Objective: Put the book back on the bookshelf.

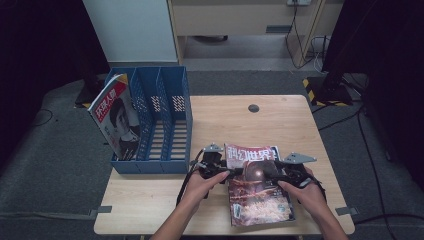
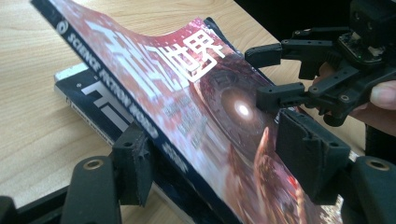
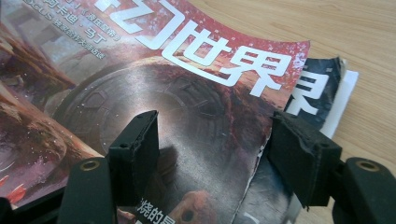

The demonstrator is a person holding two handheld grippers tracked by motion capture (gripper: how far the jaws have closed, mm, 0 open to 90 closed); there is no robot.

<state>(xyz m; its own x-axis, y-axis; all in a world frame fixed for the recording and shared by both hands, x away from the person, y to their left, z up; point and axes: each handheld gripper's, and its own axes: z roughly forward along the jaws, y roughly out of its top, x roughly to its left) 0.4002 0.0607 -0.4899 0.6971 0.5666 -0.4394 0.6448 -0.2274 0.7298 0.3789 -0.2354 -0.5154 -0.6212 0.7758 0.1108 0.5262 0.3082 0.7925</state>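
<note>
The wooden table (image 1: 280,120) is sitting on grey carpet with dark curtains at both sides, and I'm working at its near edge. I'm holding the red science-fiction magazine (image 1: 252,172) from both sides because it is floppy: the left gripper (image 1: 212,167) is straddling the spine edge and the right gripper (image 1: 292,172) the open page edge, so the cover bows up between them. In the left gripper view one jaw is under the spine and the other over the cover (image 2: 196,107); the pads look to be bearing on it, though I can't be sure how firmly. In the right gripper view the right-hand pad is meeting the page edge (image 3: 261,154) while the other is resting on the cover. A second, darker magazine (image 2: 93,102) is lying beneath on the table, so I'm keeping the lift clean of it. The blue file rack (image 1: 155,120) is standing to the far left, with one magazine (image 1: 116,117) already leaning in its leftmost slot; the two slots on the right are free, and bare tabletop is lying between.
</note>
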